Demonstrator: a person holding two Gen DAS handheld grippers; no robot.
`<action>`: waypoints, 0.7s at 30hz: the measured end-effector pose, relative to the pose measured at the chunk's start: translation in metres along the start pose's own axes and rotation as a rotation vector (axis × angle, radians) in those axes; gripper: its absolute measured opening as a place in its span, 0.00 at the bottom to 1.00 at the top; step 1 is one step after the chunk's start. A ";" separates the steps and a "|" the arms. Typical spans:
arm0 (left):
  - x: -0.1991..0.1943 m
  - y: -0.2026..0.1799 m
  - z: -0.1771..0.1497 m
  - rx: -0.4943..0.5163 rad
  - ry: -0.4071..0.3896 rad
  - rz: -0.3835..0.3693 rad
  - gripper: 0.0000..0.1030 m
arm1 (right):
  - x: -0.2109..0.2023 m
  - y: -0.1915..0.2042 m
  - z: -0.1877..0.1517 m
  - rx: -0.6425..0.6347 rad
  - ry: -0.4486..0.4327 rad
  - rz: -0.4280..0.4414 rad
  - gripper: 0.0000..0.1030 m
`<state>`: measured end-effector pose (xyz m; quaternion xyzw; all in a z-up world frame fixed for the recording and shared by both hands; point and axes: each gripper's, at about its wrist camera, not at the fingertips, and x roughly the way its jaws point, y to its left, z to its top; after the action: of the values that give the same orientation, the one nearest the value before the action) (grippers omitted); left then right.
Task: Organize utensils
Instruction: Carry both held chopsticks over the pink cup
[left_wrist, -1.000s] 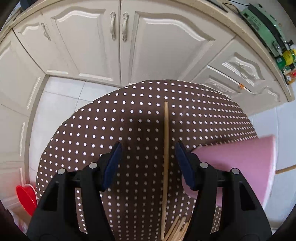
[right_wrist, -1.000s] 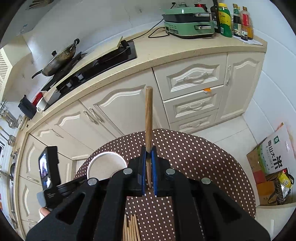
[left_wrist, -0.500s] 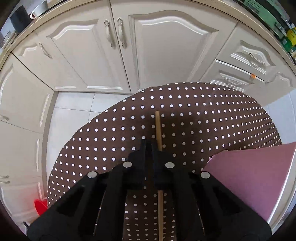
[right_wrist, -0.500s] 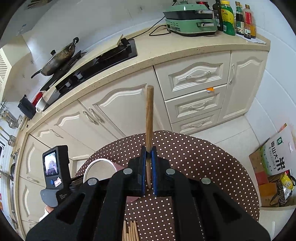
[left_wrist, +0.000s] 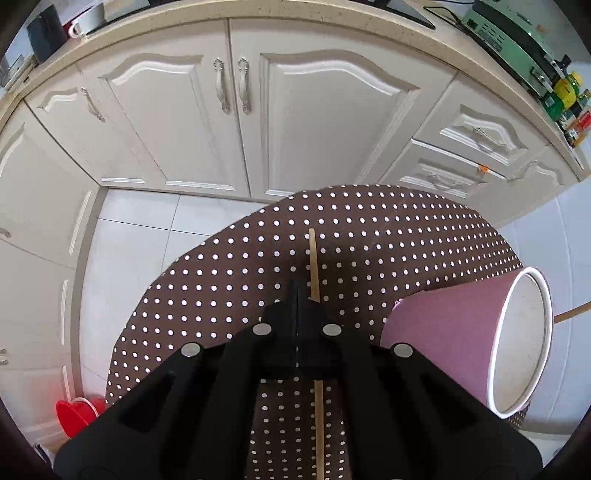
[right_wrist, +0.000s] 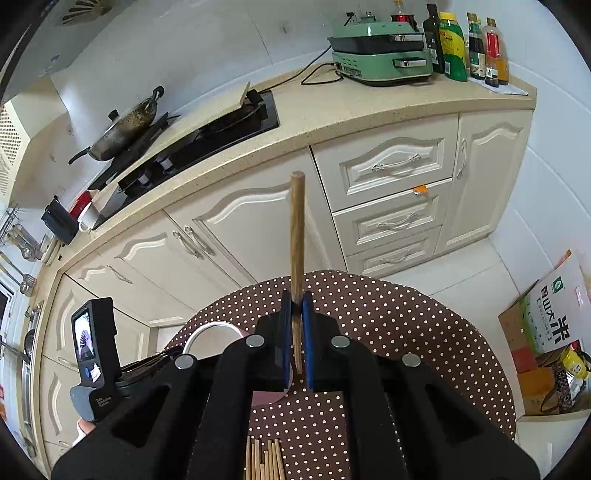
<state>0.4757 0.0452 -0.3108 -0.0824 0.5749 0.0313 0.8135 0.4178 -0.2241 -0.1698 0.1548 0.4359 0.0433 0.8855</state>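
My left gripper (left_wrist: 297, 286) is shut over the round brown polka-dot table (left_wrist: 207, 295). A thin light chopstick (left_wrist: 313, 258) sticks out past its tips, just right of the seam, and shows again below the fingers. To its right is a pink paper cup (left_wrist: 443, 332) with a white inside. My right gripper (right_wrist: 296, 300) is shut on a thicker wooden handle (right_wrist: 296, 229) that stands up out of its blue pads. The cup's rim (right_wrist: 207, 326) shows left of the right gripper. Several loose chopsticks (right_wrist: 264, 461) lie on the table below it.
Cream cabinets (left_wrist: 240, 122) and a counter (right_wrist: 369, 107) with a stove, wok, green appliance and bottles line the far side. A red basin (left_wrist: 74, 410) sits on the tiled floor at the left. A cardboard box with a rice bag (right_wrist: 546, 332) stands at the right. A hand (right_wrist: 85, 428) holds the other gripper.
The left jaws have closed from wide open onto the chopstick, and the left view has since pulled back so the pink cup's mouth shows. The right gripper and its handle have not moved.
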 end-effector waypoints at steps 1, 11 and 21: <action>0.005 0.002 0.000 0.000 0.026 -0.018 0.00 | -0.001 0.000 0.000 -0.003 -0.002 0.000 0.05; 0.017 0.015 0.000 -0.036 0.095 -0.117 0.02 | 0.002 -0.005 -0.004 0.015 0.012 -0.005 0.05; 0.022 0.017 -0.006 0.005 0.150 -0.110 0.02 | 0.006 -0.006 -0.002 0.023 0.026 0.012 0.05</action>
<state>0.4747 0.0602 -0.3347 -0.1141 0.6287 -0.0209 0.7689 0.4197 -0.2278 -0.1771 0.1671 0.4467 0.0457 0.8777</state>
